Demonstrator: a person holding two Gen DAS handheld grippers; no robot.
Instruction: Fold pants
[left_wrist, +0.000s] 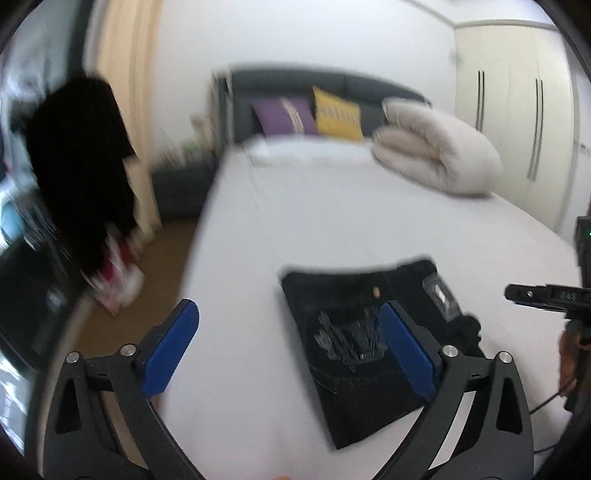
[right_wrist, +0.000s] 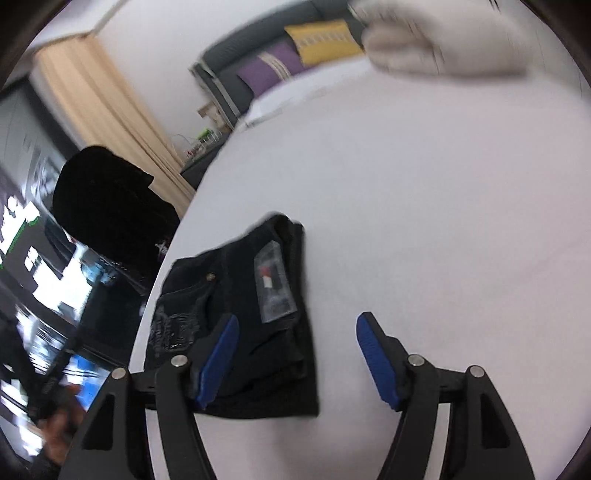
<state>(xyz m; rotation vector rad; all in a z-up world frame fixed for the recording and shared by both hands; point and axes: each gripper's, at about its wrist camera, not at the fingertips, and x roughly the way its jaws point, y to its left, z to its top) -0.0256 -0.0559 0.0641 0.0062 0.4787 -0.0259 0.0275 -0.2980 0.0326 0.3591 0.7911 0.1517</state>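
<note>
Black pants (left_wrist: 364, 343) lie folded into a compact rectangle on the white bed (left_wrist: 332, 221), a printed back pocket and a clear tag on top. My left gripper (left_wrist: 288, 314) is open and empty above the bed, just left of the pants. In the right wrist view the pants (right_wrist: 240, 314) lie near the bed's left edge. My right gripper (right_wrist: 297, 325) is open and empty above the pants' right side. Its tip shows at the right edge of the left wrist view (left_wrist: 532, 295).
A rolled beige duvet (left_wrist: 436, 151) lies at the far right of the bed. Purple (left_wrist: 284, 116) and yellow (left_wrist: 338, 114) pillows lean on a dark headboard. A black garment (left_wrist: 85, 166) hangs left of the bed, over brown floor. White wardrobes (left_wrist: 517, 110) stand at right.
</note>
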